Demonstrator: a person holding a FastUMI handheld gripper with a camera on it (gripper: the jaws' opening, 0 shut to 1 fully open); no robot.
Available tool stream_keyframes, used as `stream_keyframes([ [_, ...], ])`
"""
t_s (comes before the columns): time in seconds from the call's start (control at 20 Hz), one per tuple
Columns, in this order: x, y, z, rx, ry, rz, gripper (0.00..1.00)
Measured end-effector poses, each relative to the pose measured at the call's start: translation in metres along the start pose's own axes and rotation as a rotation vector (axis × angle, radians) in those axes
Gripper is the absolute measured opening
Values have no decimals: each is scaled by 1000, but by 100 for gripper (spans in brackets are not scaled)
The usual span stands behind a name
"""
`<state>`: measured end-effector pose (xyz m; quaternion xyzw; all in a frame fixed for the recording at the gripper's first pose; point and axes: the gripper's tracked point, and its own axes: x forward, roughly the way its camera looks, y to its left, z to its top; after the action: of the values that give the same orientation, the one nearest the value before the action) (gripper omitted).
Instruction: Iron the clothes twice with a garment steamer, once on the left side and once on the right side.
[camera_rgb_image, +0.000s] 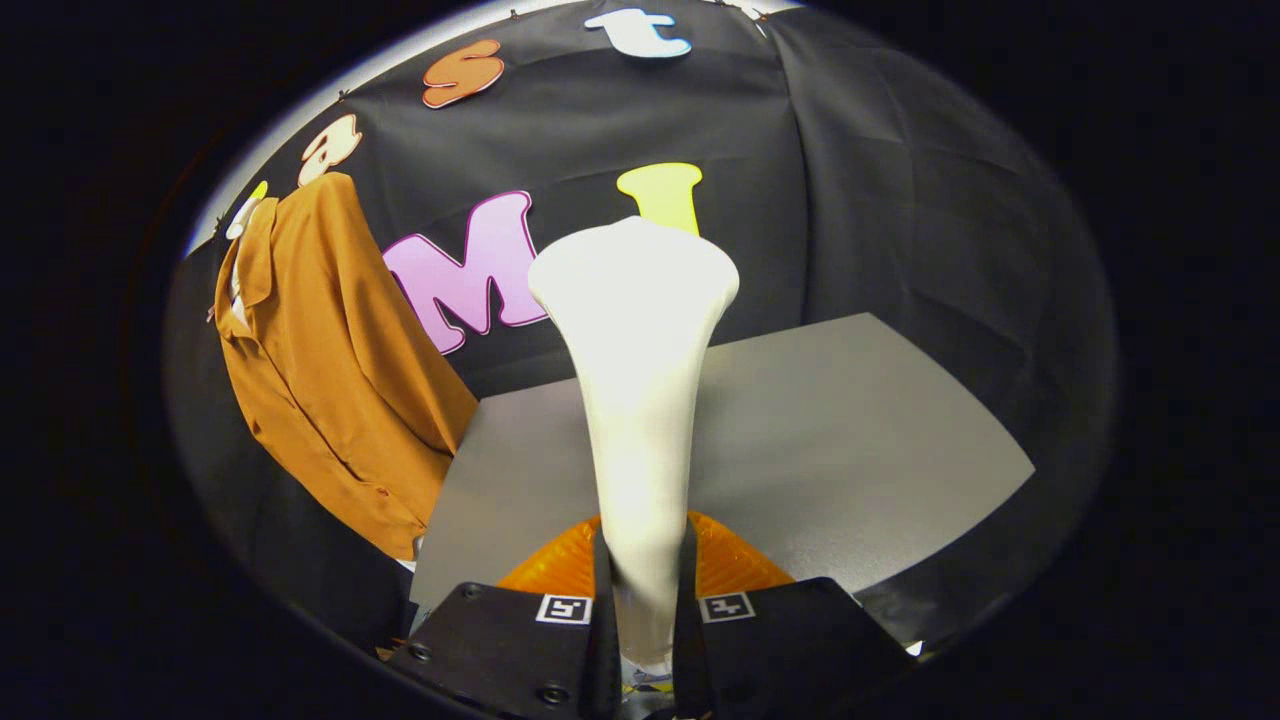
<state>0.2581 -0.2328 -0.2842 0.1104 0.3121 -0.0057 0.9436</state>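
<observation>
Above the grey worktop (850, 440), the gripper (645, 590) clamps the white garment steamer (635, 380), the brown shirt (320, 370) hanging leftward.

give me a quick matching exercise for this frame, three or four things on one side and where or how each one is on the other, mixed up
Things:
1. garment steamer
2. brown shirt
3. grey table
4. gripper

Places or states:
A. hanging on the booth wall, off to the left of the fingers
B. flat surface lying beyond the fingers
C. white, upright, handle clamped between the two fingers
D. shut, both fingers pressing on a white handle

Pairs: 1-C, 2-A, 3-B, 4-D
</observation>
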Motion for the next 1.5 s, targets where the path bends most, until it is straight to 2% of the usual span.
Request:
stream_keyframes([
  [0.3,-59,43,32,-42,-165,-9,24],
  [0.65,-93,161,25,-72,-248,58,24],
  [1.0,-67,255,7,-120,-249,100,24],
  [1.5,-2,306,-5,-201,-247,68,24],
])
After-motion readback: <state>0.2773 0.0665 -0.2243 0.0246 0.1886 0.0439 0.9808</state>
